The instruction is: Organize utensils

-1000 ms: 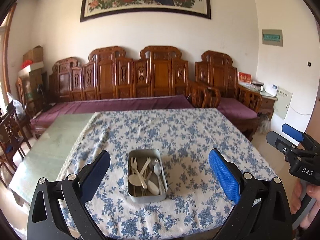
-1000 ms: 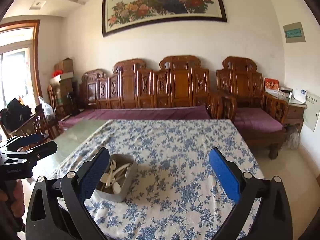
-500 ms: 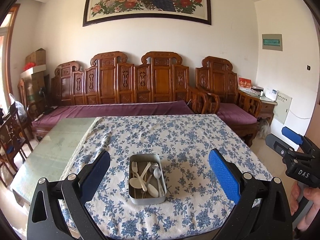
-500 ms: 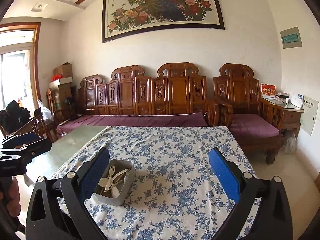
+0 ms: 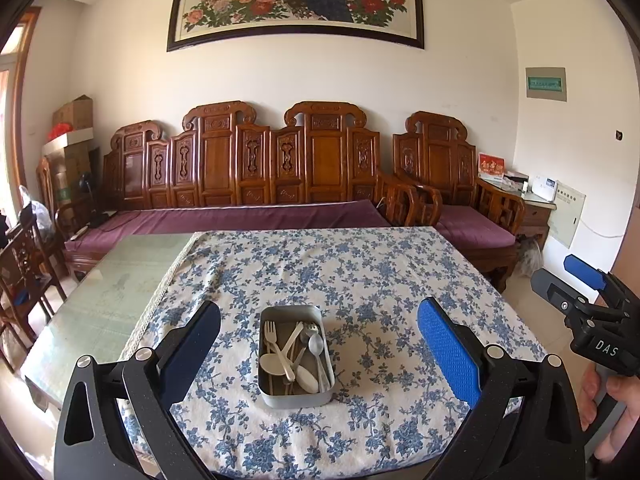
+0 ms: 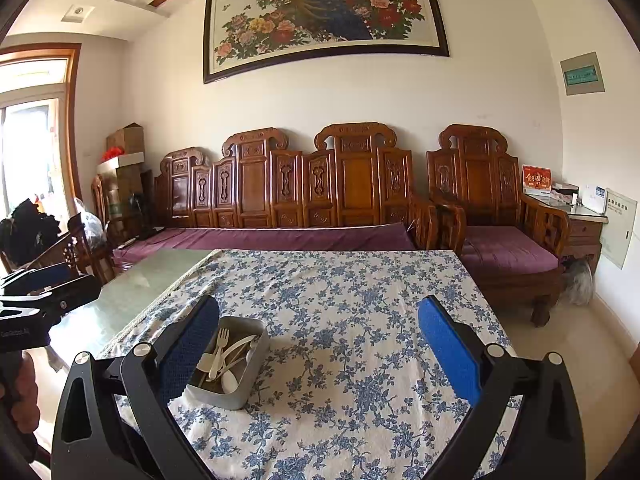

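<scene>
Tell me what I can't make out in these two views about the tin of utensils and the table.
- Metal tin, left wrist view: the utensils overlap, so their exact count is unclear.
- Tin, right wrist view: its left side is hidden behind the right gripper's finger.
- Table: the near edge is cut off by the left gripper and the frame bottom.

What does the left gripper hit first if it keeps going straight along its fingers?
Probably the metal tin of utensils: it sits centred between the open left gripper fingers, on the floral tablecloth. Depth is unclear; a level path might pass above it.
</scene>
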Tool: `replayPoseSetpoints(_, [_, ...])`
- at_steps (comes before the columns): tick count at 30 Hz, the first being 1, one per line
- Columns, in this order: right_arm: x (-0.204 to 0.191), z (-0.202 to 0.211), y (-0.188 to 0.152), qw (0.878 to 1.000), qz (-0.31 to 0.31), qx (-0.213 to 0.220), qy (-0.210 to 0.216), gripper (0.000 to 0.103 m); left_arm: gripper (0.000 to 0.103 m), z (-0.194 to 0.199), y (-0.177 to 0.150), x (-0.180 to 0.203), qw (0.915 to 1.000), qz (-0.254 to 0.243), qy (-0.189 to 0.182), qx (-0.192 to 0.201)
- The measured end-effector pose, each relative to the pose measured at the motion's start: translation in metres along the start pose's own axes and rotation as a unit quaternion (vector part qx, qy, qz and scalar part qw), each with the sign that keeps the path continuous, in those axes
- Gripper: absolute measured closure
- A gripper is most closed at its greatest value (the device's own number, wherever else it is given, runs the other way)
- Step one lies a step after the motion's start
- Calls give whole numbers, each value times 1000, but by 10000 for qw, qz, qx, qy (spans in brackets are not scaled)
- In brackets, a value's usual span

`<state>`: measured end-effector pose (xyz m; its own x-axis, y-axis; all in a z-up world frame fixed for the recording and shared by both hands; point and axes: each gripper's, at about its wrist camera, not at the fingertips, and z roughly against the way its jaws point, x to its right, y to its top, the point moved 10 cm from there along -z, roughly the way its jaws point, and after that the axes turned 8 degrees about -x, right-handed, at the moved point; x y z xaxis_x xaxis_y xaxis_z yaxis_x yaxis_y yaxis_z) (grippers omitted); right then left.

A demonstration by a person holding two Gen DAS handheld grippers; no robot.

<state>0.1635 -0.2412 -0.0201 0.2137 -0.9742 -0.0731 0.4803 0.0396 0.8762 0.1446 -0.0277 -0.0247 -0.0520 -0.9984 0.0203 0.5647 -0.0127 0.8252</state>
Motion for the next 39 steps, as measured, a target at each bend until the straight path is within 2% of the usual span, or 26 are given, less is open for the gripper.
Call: replayPoseSetpoints(39, [0, -2, -2, 10000, -6, 0, 1, 3, 8, 0, -1, 2, 10000, -17, 3, -11])
